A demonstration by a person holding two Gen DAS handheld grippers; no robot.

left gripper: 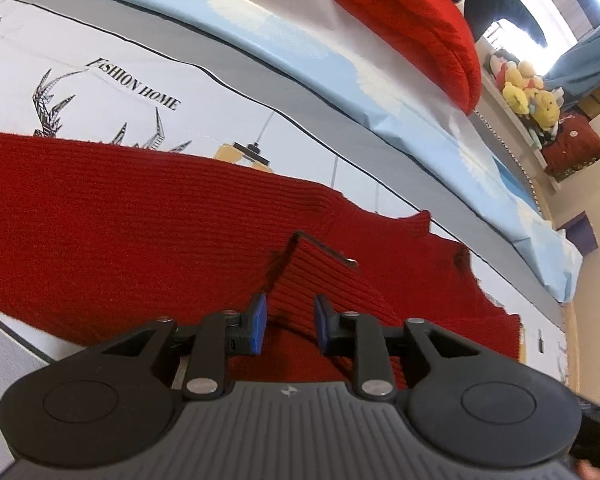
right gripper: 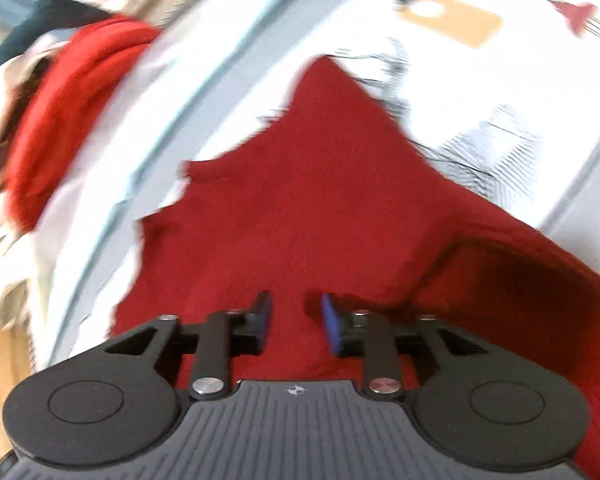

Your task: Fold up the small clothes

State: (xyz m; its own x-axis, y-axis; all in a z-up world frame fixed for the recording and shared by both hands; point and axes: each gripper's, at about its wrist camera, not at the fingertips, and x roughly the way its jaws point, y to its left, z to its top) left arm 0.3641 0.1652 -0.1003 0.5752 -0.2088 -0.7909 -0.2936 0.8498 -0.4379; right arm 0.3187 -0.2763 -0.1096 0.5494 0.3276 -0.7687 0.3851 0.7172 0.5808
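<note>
Left gripper [left gripper: 290, 326]: jaws parted, blue pads [left gripper: 259, 322] clear on both sides of a raised ribbed fold of the red knit sweater [left gripper: 140, 220]; fold lies between the pads, not pressed, so released

Sweater spread flat on a printed white bedcover [left gripper: 100, 80], extending ahead and far to the left of the tool. Thin dark metal rod [left gripper: 324, 248] along the fold's top edge, just ahead of the pads. Beyond: pale blue quilt [left gripper: 300, 40], red cushion [left gripper: 420, 20], plush toys [left gripper: 528, 88] on a shelf at far right

Right gripper [right gripper: 296, 326]: jaws parted, nothing pinched, released above the sweater [right gripper: 320, 200]. View blurred. Curled sweater edge just right of the tool
</note>
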